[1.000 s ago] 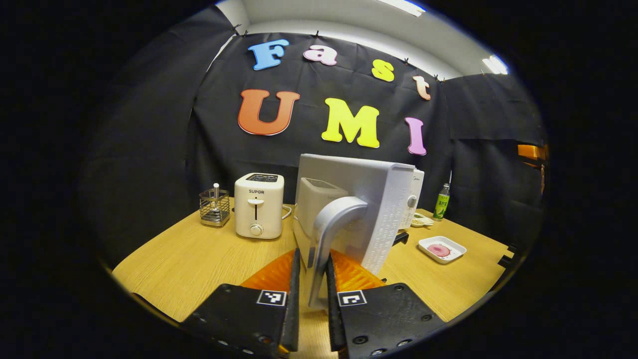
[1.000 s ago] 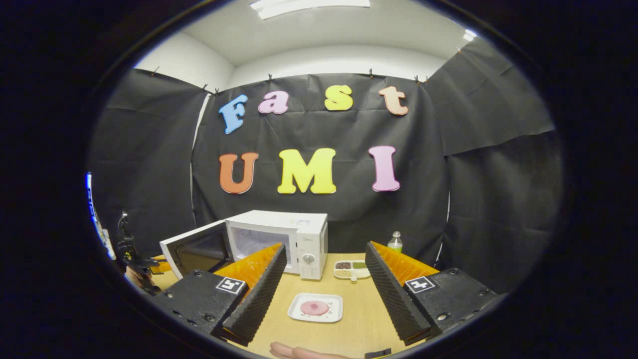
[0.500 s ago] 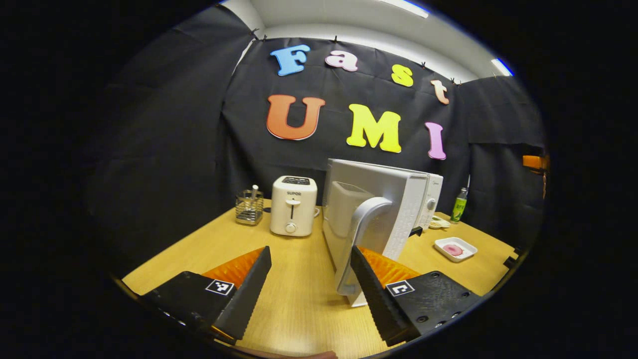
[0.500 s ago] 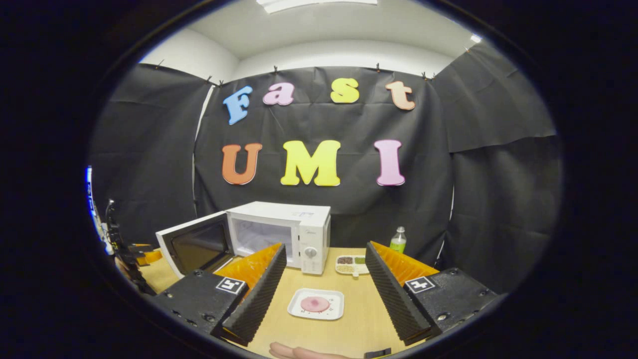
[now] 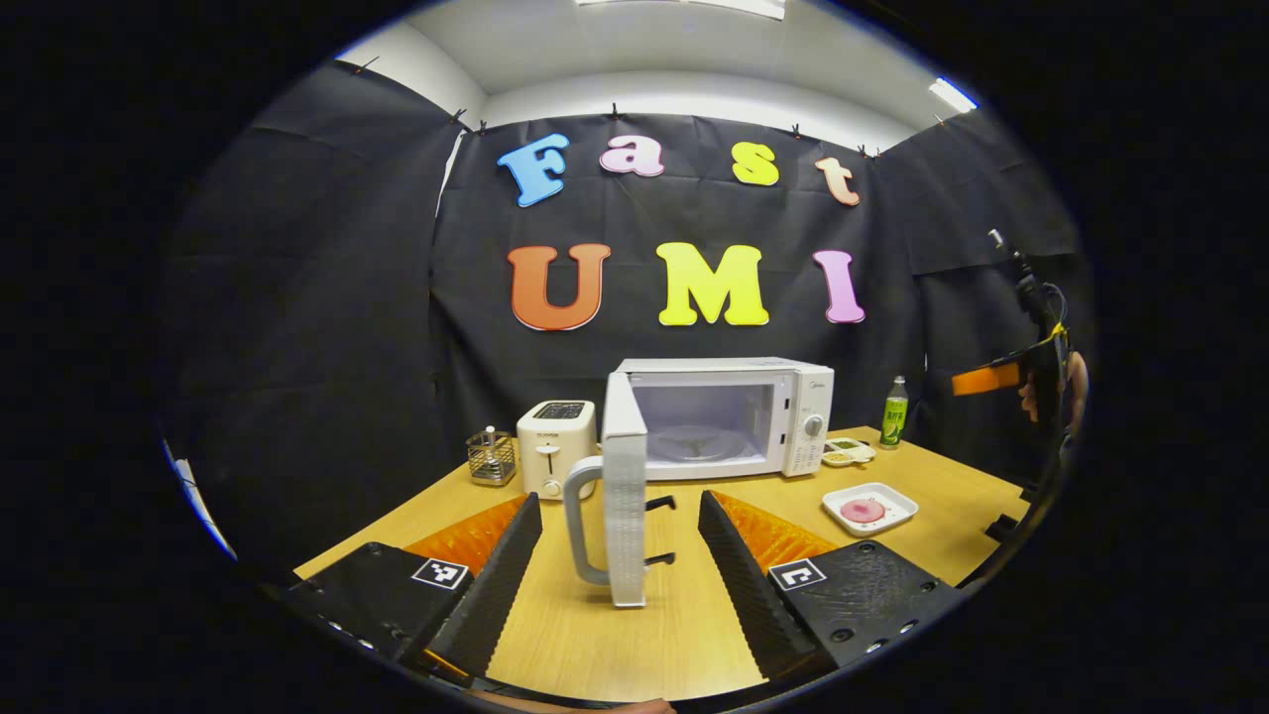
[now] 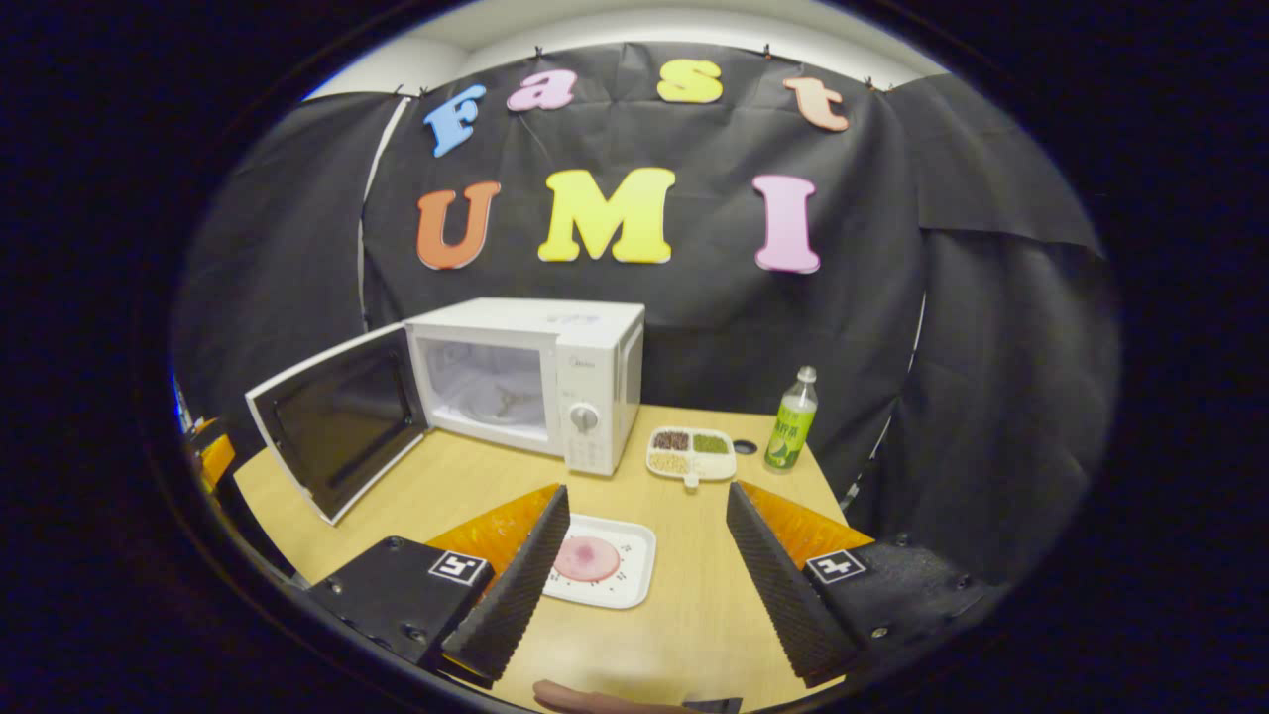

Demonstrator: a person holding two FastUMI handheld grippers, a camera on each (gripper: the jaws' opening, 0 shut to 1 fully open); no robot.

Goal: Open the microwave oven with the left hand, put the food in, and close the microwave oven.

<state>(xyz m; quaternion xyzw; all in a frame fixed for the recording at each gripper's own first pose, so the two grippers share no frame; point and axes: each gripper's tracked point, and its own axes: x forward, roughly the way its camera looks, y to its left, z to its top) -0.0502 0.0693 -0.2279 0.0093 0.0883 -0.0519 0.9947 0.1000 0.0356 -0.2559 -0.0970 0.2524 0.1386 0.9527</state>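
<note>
The white microwave (image 5: 724, 416) (image 6: 535, 377) stands at the back of the wooden table with its door (image 5: 625, 496) (image 6: 337, 431) swung wide open and its cavity bare. In the left gripper view the door is edge-on, its grey handle (image 5: 580, 521) free. My left gripper (image 5: 620, 504) is open, drawn back from the door and holding nothing. The food, a pink round slice (image 6: 585, 557) (image 5: 861, 511), lies on a white square plate (image 6: 630, 585) in front of the microwave. My right gripper (image 6: 646, 494) is open just above and behind the plate, apart from it.
A white toaster (image 5: 557, 446) and a wire holder (image 5: 491, 456) stand left of the microwave. A divided snack dish (image 6: 691, 453) and a green bottle (image 6: 790, 431) sit to its right. The right gripper (image 5: 1031, 372) with a hand shows at the far right.
My left gripper let go of the door handle, opened and pulled back as the door swung fully open. The right gripper moved forward and down toward the plate.
</note>
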